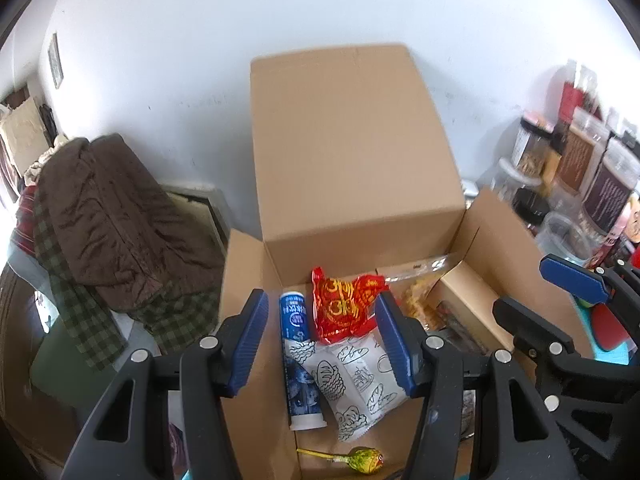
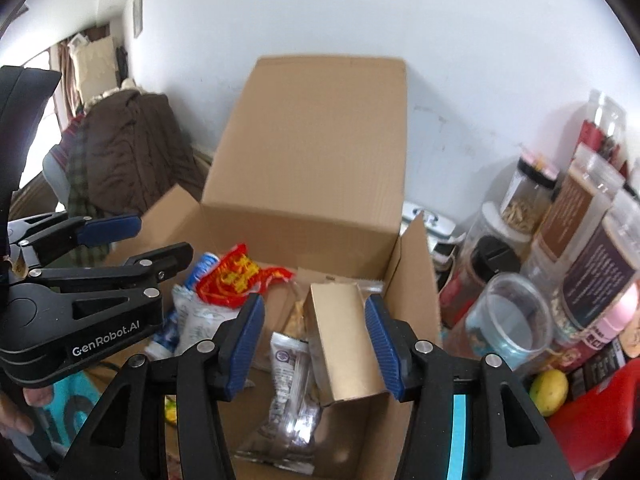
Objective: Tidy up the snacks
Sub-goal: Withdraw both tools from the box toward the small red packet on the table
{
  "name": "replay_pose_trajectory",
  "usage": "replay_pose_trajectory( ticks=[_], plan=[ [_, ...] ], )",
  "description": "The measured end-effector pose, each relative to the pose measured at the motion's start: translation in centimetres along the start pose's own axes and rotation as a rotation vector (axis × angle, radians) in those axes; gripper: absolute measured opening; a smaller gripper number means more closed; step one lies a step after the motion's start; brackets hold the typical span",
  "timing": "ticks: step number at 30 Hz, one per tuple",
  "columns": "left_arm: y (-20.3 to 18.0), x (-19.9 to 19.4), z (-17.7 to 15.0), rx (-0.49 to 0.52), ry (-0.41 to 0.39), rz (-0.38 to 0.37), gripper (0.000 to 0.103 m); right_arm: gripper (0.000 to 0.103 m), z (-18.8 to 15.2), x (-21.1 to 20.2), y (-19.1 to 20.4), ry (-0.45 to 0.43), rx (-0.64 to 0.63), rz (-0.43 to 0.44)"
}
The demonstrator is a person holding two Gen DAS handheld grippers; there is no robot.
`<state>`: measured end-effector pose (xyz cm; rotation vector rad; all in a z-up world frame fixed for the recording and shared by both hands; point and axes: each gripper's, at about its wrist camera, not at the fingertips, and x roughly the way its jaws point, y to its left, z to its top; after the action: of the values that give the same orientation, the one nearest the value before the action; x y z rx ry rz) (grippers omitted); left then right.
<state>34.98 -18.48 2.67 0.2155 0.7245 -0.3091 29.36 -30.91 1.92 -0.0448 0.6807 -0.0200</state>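
An open cardboard carton [image 1: 352, 160] stands against the wall with its back flap up. Inside lie a blue tube [image 1: 295, 320], a red and gold packet [image 1: 344, 308], a white packet printed with bread drawings [image 1: 352, 376], a small tan box [image 2: 340, 340] and a clear wrapped snack [image 2: 288, 396]. My left gripper [image 1: 322, 340] hovers over the tube and packets, open, touching none of them. My right gripper [image 2: 314, 344] hovers over the tan box and clear snack, open, with nothing pressed between its pads. Each gripper shows in the other's view: right gripper [image 1: 560, 304], left gripper [image 2: 152, 240].
Several jars and plastic containers [image 2: 576, 240] crowd the table right of the carton, with a yellow fruit [image 2: 550, 392] in front. A green lollipop [image 1: 362, 459] lies at the carton's near edge. A brown coat [image 1: 120, 216] drapes a chair on the left.
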Motion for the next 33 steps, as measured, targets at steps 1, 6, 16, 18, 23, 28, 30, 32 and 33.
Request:
replay_pose_trajectory(
  ticks=[1, 6, 16, 18, 23, 28, 30, 32, 33],
  plan=[
    [0.1, -0.8, 0.1, -0.001, -0.015, -0.001, 0.055, 0.053, 0.2, -0.4, 0.0, -0.012, 0.0, 0.002],
    [-0.1, -3.7, 0.4, 0.001, -0.071, -0.025, 0.055, 0.053, 0.6, -3.7, 0.1, -0.091, 0.0, 0.002],
    [-1.2, -9.6, -1.0, 0.015, -0.121, -0.059, 0.055, 0.053, 0.0, -9.9, 0.5, -0.173, 0.015, -0.028],
    [-1.4, -10.9, -1.5, 0.018, -0.129, -0.062, 0.055, 0.053, -0.4, -11.2, 0.4, -0.18, 0.016, -0.036],
    [-1.4, -14.7, -3.0, 0.007, -0.154, -0.078, 0.055, 0.052, -1.5, -14.5, 0.6, -0.196, 0.026, -0.036],
    [-1.3, -18.2, -4.5, 0.0, -0.187, -0.098, 0.055, 0.052, -3.0, -18.4, 1.2, -0.218, 0.024, -0.03],
    [-1.3, -19.5, -5.2, 0.004, -0.195, -0.104, 0.055, 0.052, -3.5, -19.5, 1.5, -0.22, 0.023, -0.028],
    [-1.4, -20.6, -5.9, 0.008, -0.199, -0.119, 0.055, 0.052, -4.2, -20.4, 1.8, -0.219, 0.022, -0.033],
    [-1.4, -21.2, -6.3, 0.009, -0.201, -0.126, 0.055, 0.052, -4.6, -21.0, 2.0, -0.219, 0.021, -0.036]
  ],
)
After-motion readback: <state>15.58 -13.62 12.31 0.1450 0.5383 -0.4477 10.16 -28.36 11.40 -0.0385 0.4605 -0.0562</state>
